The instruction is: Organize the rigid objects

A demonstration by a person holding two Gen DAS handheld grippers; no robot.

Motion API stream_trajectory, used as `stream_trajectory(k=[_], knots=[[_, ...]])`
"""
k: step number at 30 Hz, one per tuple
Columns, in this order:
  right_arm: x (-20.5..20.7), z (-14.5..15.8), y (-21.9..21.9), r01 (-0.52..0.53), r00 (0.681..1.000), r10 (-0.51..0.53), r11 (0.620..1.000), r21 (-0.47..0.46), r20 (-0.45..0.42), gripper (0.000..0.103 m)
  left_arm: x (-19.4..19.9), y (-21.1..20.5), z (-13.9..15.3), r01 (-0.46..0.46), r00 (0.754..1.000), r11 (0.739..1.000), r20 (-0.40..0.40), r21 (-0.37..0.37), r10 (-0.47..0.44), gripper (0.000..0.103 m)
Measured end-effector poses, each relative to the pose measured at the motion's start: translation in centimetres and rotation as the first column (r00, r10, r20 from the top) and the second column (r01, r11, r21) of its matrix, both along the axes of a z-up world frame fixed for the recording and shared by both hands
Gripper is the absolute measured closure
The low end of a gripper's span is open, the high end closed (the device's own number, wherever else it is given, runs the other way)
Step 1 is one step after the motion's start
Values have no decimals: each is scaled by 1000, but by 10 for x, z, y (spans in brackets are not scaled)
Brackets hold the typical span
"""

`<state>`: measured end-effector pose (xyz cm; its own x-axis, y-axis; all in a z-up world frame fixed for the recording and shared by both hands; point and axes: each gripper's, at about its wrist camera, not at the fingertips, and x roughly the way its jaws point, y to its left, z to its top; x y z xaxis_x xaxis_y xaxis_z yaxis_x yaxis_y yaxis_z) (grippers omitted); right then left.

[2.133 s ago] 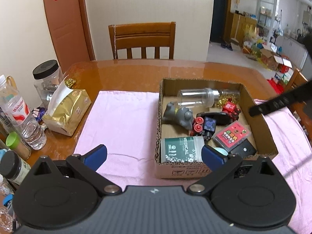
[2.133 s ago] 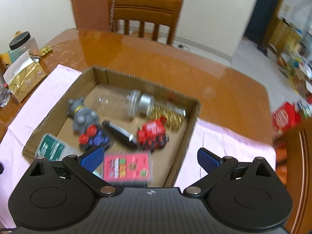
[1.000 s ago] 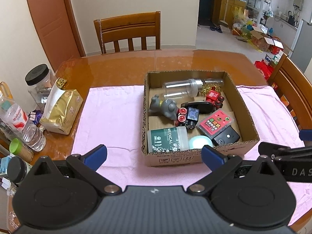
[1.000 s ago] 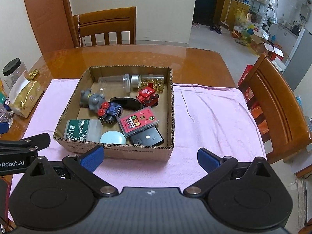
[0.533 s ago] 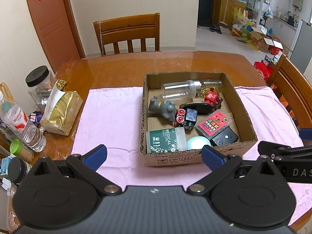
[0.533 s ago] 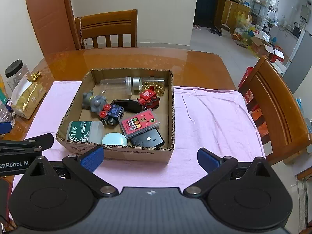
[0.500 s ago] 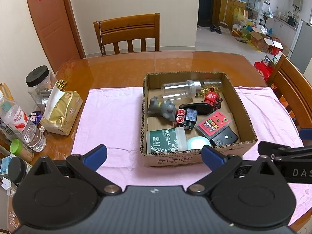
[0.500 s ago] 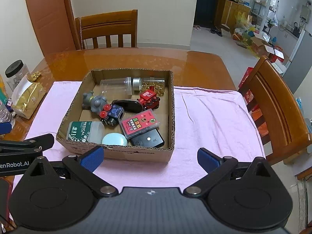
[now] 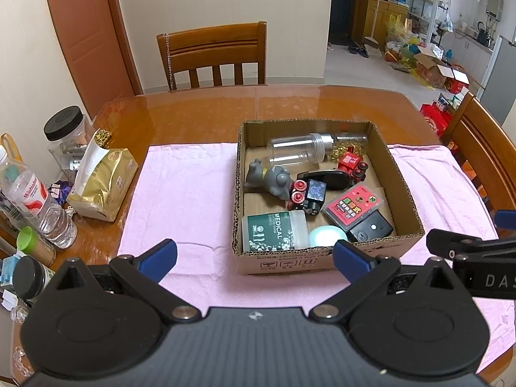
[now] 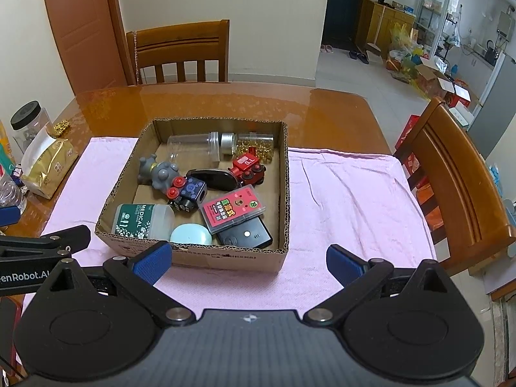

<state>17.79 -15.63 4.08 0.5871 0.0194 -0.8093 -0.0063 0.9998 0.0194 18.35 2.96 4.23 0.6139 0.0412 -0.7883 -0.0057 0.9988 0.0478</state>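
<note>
A cardboard box [image 9: 325, 259] sits on a pink cloth [image 9: 180, 193] spread over the glossy wooden desk [image 9: 200, 113], and the rigid objects all lie inside it. Along its far wall a clear plastic jar [image 9: 296, 153] lies on its side, with a heap of small gold pieces [image 10: 256, 148] just beside its capped end. Near these stands a red toy train car [image 10: 248, 167], and next to it a black oval case [image 10: 213, 179]. A grey figurine [image 9: 271, 180] lies toward the left wall, touching a blue toy train car [image 10: 187, 192] with red wheels. At the near wall a green bottle marked MEDICAL [image 9: 274, 233] lies flat, a pale blue round object [image 10: 190, 235] just beside it. A pink card case [image 10: 233, 209] rests tilted, partly on top of a black device [image 10: 246, 235] in the near right corner.

Both tools hover over the near edge of the desk, short of the box. The left hand-held gripper [image 9: 254, 256] has its blue-tipped fingers spread wide with nothing between them, and the right hand-held gripper [image 10: 248, 259] is likewise wide apart and empty.

To the left of the cloth lie a gold packet [image 9: 103, 183], a black-lidded jar [image 9: 66, 138] and a water bottle [image 9: 38, 203]. A wooden chair [image 9: 214, 54] stands at the far side of the desk and another chair [image 10: 451, 177] at the right.
</note>
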Motion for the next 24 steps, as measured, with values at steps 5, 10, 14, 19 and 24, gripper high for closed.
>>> stream_trajectory(k=[5,10,14,19,24], knots=[[0,1,0,1,1000,-1,1000,0,1,0,-1,-2,0,6,1000,1000,0,2,-6,1],[1,1,0,2,1000,-2,1000,-1,3,0,-1,-2,-1,6,1000,1000,0,3,-6,1],[1,1,0,2,1000,-2,1000,-1,4,0,0,-2,-1,5,1000,1000,-1,2,-5,1],[1,1,0,1,1000,0,1000,-2,3,0,1,-2,0,4,1000,1000,-3,4,-4,1],[1,1,0,0,1000,0,1000,-1,3,0,1,-2,-1,4,1000,1000,-3,3,-4,1]])
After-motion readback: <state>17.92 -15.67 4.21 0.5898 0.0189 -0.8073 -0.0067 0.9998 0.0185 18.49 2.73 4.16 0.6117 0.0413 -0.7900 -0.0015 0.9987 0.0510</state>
